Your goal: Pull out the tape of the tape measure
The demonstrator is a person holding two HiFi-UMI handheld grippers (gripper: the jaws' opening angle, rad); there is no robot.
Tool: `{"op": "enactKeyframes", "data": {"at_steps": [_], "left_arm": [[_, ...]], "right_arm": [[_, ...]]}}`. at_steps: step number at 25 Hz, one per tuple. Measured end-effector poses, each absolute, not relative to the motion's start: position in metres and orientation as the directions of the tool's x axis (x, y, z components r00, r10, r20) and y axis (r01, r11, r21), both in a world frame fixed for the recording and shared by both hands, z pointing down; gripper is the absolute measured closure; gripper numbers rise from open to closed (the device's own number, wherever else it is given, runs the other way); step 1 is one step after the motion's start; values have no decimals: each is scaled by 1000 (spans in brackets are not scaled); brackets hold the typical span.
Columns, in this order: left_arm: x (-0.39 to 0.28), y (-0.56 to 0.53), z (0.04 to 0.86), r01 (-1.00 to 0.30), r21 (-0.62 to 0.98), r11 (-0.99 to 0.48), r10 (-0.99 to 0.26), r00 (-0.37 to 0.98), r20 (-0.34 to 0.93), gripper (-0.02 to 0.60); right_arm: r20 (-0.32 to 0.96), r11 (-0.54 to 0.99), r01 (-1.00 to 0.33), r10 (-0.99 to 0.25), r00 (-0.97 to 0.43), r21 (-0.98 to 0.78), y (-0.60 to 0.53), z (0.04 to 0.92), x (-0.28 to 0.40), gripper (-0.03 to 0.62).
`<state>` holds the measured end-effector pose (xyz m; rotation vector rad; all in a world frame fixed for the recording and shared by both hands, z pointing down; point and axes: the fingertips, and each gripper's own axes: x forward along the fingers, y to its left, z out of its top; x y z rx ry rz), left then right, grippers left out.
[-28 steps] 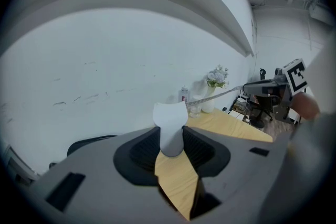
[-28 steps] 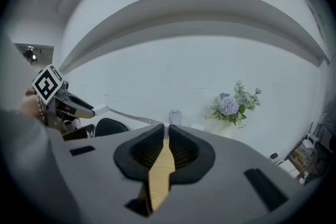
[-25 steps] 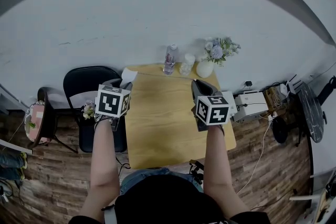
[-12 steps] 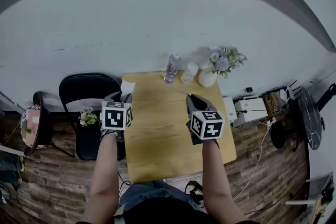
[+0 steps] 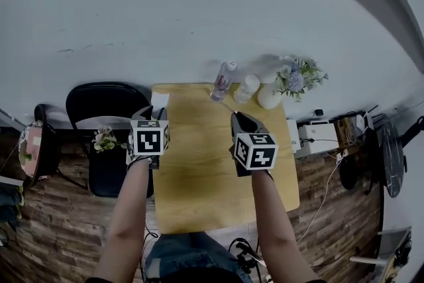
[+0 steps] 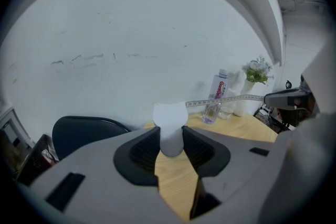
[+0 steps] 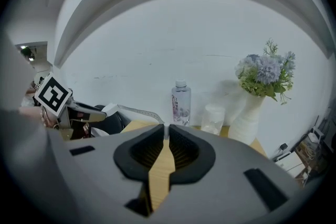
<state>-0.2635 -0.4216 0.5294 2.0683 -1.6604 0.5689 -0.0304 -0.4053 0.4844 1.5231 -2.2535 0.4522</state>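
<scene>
The left gripper (image 6: 170, 136) clamps the white tape measure (image 6: 169, 115) over the table's (image 5: 199, 162) 10 o'clock corner. Its tape (image 6: 231, 98) stretches toward 3 o'clock (nearly level) to the right gripper (image 7: 165, 132), whose jaws pinch its tip. Both forearms reach toward 12 o'clock, with the grippers tilted downward.

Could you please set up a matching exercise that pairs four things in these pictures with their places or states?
Things:
1. tape measure case
2. tape
3. water bottle
4. white vase

Places or states:
A. stands on the table, holding flowers
B. clamped in the left gripper
C. clear and capped, upright on the table
D. its end pinched in the right gripper

Pairs: 1-B, 2-D, 3-C, 4-A
</scene>
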Motion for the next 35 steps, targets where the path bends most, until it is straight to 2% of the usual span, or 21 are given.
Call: {"op": "enactKeyframes", "data": {"at_steps": [7, 18, 25, 35], "left_arm": [[-261, -450, 564, -987, 45, -154, -799, 151, 583, 439], [-261, -484, 626, -992, 39, -120, -753, 117, 647, 439], [-262, -491, 652, -992, 23, -125, -737, 108, 667, 439], [-264, -501, 666, -991, -2, -133, -732, 97, 674, 437]], "right_arm": [[519, 386, -922, -784, -341, -23, -432, 516, -29, 551], [615, 319, -930, -701, -360, -180, -467, 589, -28, 551], [684, 386, -919, -649, -334, -82, -468, 632, -40, 551], [697, 360, -929, -644, -316, -90, -477, 651, -41, 551]]}}
